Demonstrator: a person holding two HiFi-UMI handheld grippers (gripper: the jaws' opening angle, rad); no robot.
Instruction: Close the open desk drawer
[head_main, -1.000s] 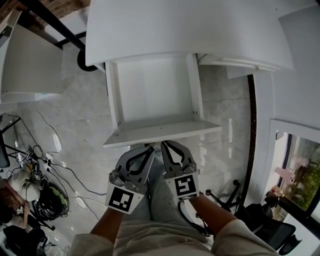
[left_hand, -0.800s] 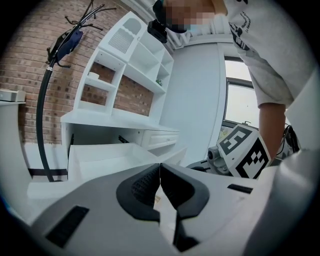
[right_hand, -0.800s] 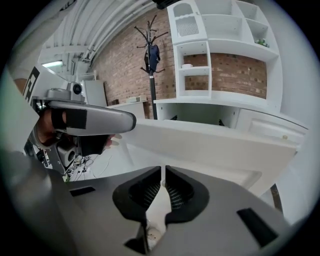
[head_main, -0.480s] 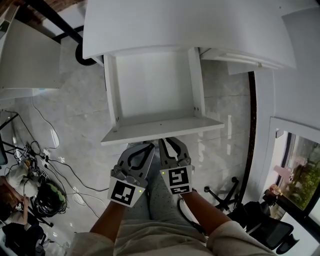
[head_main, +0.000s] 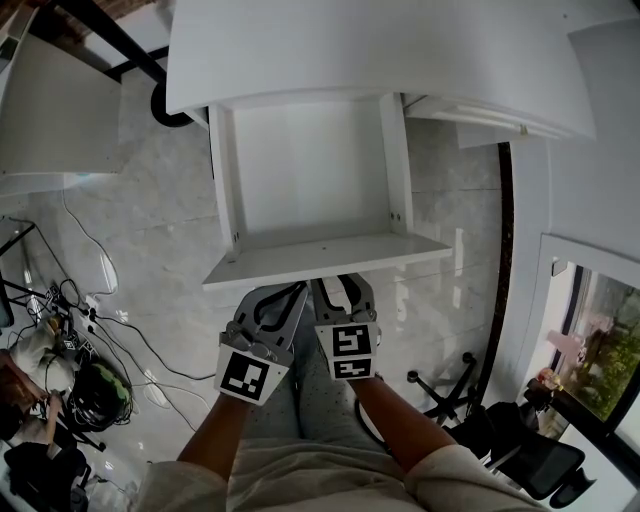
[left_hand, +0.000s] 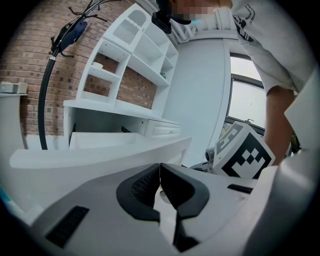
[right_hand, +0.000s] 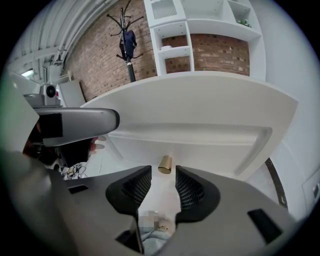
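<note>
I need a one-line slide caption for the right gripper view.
Right gripper, jaws just opened with nothing between them, pointing at the brass knob on the white drawer front.

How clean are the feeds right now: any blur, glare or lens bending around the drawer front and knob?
Head view: sharp, evenly lit; the white open drawer and white desk top show low contrast. Left gripper view: strong fisheye, dark rim; the near drawer front is soft. Right gripper view: drawer front bows, small brass knob is crisp.
</note>
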